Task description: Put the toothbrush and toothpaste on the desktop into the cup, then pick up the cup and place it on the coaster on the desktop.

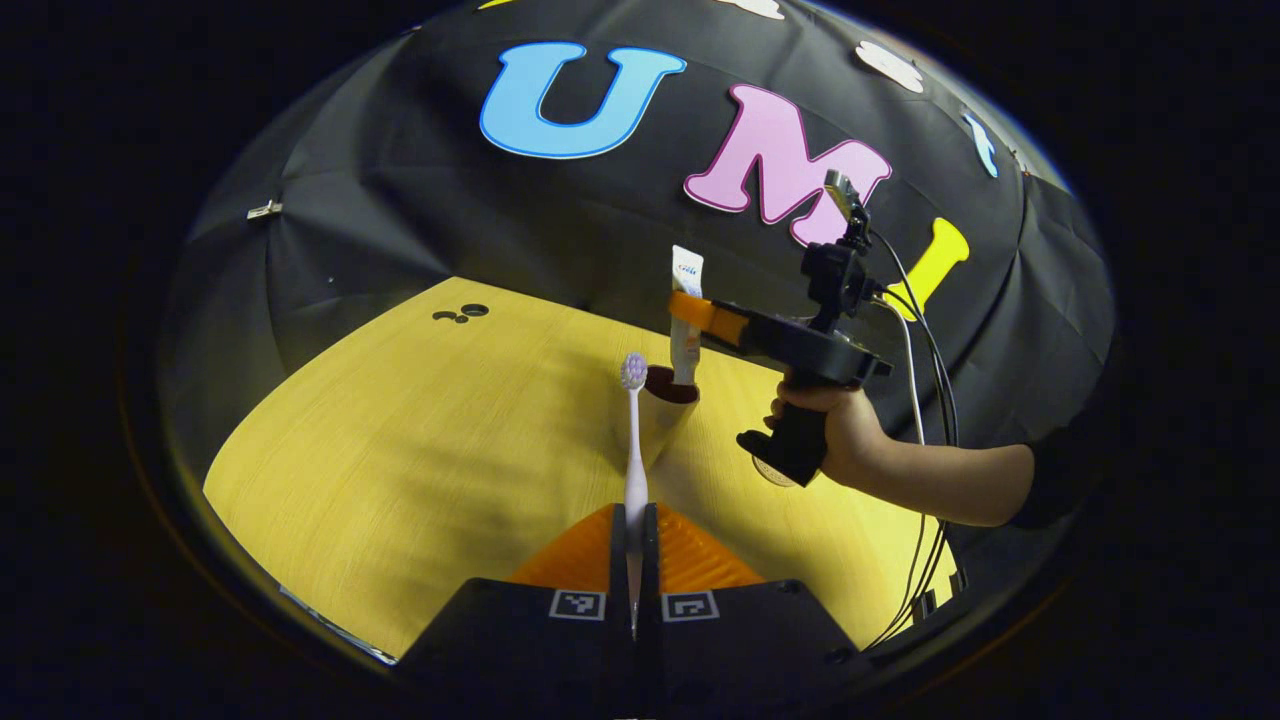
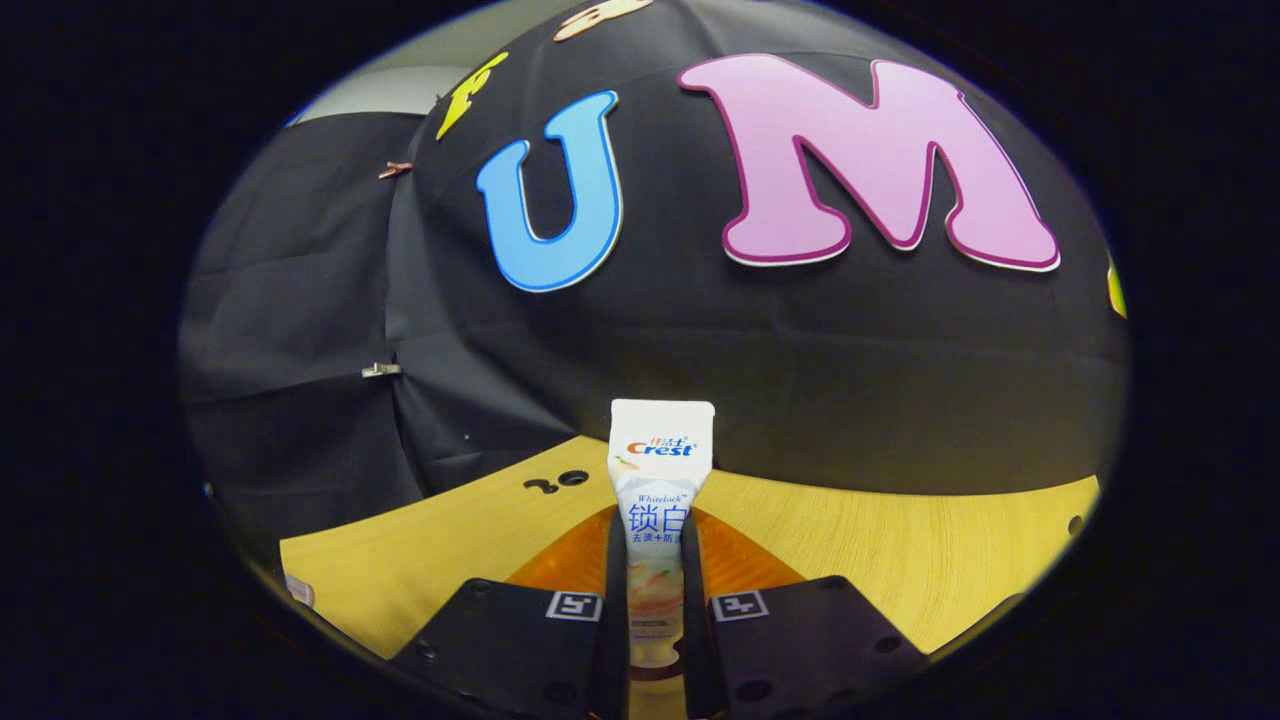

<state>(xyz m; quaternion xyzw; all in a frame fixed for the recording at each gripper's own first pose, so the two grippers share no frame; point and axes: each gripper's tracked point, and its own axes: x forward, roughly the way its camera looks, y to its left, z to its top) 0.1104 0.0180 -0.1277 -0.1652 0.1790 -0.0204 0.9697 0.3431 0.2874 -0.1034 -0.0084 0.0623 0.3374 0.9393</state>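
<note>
- Left gripper (image 1: 634,540): fingers closed on the handle of the toothbrush (image 1: 634,440), which stands upright between them, bristle head uppermost, raised above the desktop (image 1: 400,470).
- Right gripper (image 2: 655,580): fingers clamped on either side of the toothpaste (image 2: 660,480), a white tube held upright with its flat crimped end at the top. In the left gripper view the same gripper (image 1: 700,318) appears farther off, held by a hand (image 1: 845,430) with a bare forearm and dark sleeve; cables run from its rear.
- Toothpaste, left gripper view (image 1: 686,300): the tube hangs vertically from the right gripper, its lower end at the mouth of the cup (image 1: 665,400); whether it touches the rim cannot be told.
- Cup: stands on the yellow wood-grain desktop near its middle, leaning in the fisheye picture, dark inside. The toothbrush head shows just beside its rim, on the near side.
- Coaster (image 1: 770,470): a pale round edge shows on the desktop below the handle of the right gripper, mostly hidden by it.
- Desktop, far edge: small dark holes (image 1: 460,314) near the black cloth wall.
</note>
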